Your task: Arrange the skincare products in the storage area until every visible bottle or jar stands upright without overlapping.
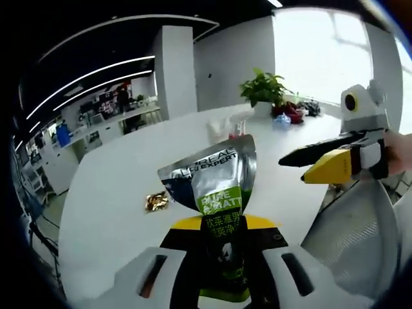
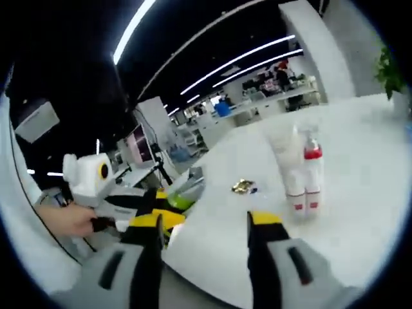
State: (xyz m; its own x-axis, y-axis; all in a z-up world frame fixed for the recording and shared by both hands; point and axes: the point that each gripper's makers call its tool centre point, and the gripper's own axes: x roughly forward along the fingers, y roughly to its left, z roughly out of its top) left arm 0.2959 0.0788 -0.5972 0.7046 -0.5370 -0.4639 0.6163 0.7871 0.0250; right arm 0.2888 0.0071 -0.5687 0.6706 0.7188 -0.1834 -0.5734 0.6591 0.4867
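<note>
The left gripper (image 1: 219,251) is holding a tube (image 1: 215,193) clamped upright above the table (image 1: 109,193), while the right gripper (image 2: 203,241) is hovering with jaws apart near two bottles (image 2: 302,167).

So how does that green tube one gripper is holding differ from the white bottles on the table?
The green tube is clamped in the left gripper, held off the table; the white bottles stand upright, untouched. The tube is silver, green and black with a flat crimped end; the bottles are pale and slim, one with a red band. Both look like skincare packaging.
</note>
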